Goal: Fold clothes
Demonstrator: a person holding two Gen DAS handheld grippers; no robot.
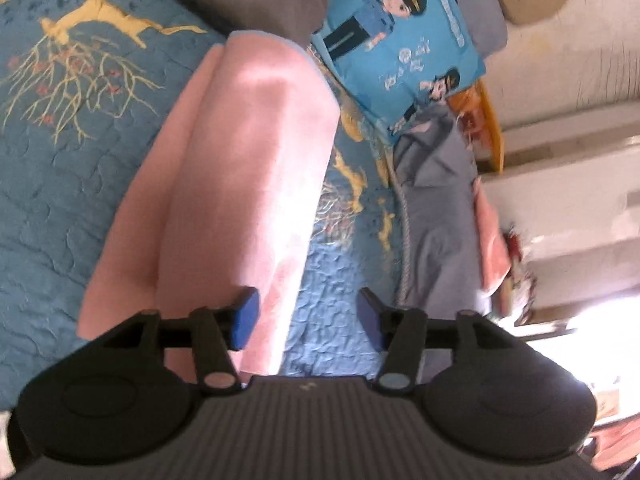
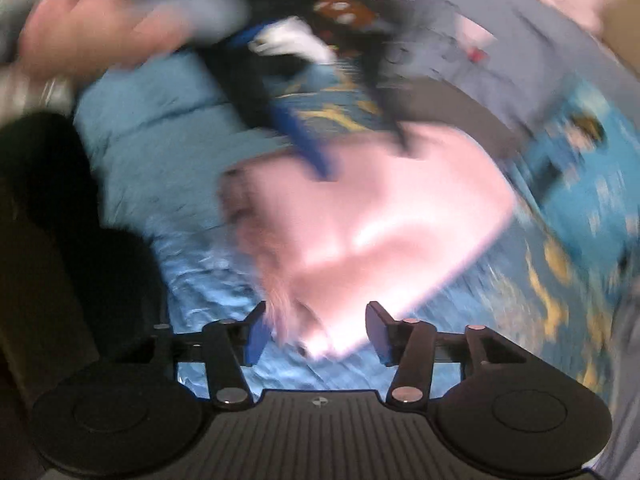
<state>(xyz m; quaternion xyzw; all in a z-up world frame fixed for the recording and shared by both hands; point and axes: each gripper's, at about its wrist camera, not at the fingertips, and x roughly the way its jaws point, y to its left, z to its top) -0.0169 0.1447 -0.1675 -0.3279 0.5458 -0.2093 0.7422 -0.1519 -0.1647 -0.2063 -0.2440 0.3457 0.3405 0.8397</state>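
**Pink garment folded on the bed, both grippers spread**

Lies folded lengthwise, pink garment (image 1: 244, 184), on blue deer-print bedspread (image 1: 60, 168). Left hand-held gripper (image 1: 308, 318) spread, one pad over the cloth's edge, nothing pinched. Right hand-held gripper (image 2: 316, 334) likewise spread above the garment's near corner; view blurred. Cartoon cushion (image 1: 400, 48) beyond.

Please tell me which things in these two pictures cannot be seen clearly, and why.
- Left wrist view: the near end of the pink cloth is hidden behind the left claw.
- Right wrist view: motion blur; the pink cloth's folds and edges cannot be read.
- Right wrist view: the hand at the top left is smeared and cut by the edge.
- Left wrist view: the grey garment is partly under the cartoon pillow.
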